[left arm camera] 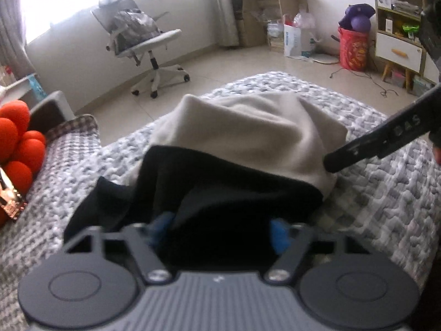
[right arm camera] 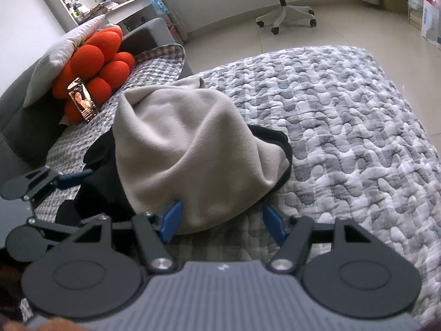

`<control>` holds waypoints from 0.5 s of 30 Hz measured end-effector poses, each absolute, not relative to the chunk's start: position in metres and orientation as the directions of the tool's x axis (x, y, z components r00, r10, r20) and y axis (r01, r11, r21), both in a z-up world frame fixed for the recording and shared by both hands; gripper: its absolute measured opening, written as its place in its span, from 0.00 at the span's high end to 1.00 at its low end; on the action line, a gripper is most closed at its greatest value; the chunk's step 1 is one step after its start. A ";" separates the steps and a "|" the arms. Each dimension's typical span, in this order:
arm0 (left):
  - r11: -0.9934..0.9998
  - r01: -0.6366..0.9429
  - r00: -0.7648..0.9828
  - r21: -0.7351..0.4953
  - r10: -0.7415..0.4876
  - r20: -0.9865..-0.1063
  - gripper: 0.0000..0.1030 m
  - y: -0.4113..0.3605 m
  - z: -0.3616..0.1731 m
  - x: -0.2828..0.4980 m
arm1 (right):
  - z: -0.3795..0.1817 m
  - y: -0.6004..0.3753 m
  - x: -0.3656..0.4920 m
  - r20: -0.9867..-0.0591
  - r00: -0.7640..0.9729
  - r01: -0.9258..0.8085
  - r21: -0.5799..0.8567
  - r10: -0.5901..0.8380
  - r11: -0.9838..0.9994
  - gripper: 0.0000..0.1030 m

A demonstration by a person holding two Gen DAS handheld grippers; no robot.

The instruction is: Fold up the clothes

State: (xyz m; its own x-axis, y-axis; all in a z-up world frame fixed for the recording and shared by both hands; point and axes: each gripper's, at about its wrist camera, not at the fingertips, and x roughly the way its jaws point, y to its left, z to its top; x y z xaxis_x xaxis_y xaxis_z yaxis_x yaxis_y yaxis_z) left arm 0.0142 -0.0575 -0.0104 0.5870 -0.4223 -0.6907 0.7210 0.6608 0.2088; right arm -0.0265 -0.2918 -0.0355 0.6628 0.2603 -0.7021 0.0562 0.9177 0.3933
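A garment with a beige fleece lining [left arm camera: 248,132] and a black outer side [left arm camera: 220,190] lies bunched on the grey quilted bed [left arm camera: 386,182]. My left gripper [left arm camera: 220,234] is open, its blue fingertips [left arm camera: 278,234] straddling the black edge. In the right wrist view the beige fabric [right arm camera: 193,143] lies ahead with black fabric [right arm camera: 275,138] showing beneath. My right gripper [right arm camera: 223,220] is open, its blue fingertips [right arm camera: 171,218] at the beige near edge. The left gripper [right arm camera: 63,190] shows at the left there; the right gripper's black finger [left arm camera: 380,140] shows in the left wrist view.
An orange plush cushion [right arm camera: 96,69] with a small shiny card [right arm camera: 82,99] and a grey pillow [right arm camera: 60,52] lie at the bed's head. A white office chair [left arm camera: 146,44], shelves [left arm camera: 399,22] and a red bin [left arm camera: 354,49] stand on the tiled floor beyond.
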 end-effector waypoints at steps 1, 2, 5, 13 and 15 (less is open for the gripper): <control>0.664 0.721 0.582 0.199 -0.424 -0.694 0.59 -0.059 -0.010 0.015 | -0.037 -0.292 -0.025 -0.704 0.661 0.060 0.395 0.260 0.917 0.33; 0.674 0.712 0.589 0.196 -0.422 -0.689 0.70 -0.059 -0.009 0.016 | -0.038 -0.292 -0.025 -0.705 0.660 0.064 0.397 0.259 0.916 0.33; 0.710 0.682 0.612 0.173 -0.425 -0.668 0.83 -0.055 -0.002 0.017 | -0.040 -0.292 -0.024 -0.705 0.661 0.072 0.402 0.258 0.913 0.33; 0.803 0.594 0.635 -0.057 -0.511 -0.580 0.93 -0.029 0.036 0.023 | -0.026 -0.292 -0.026 -0.678 0.695 0.053 0.380 0.239 0.923 0.33; 0.820 0.566 0.660 -0.091 -0.516 -0.546 0.93 -0.022 0.048 0.025 | -0.020 -0.292 -0.027 -0.665 0.708 0.045 0.378 0.237 0.925 0.33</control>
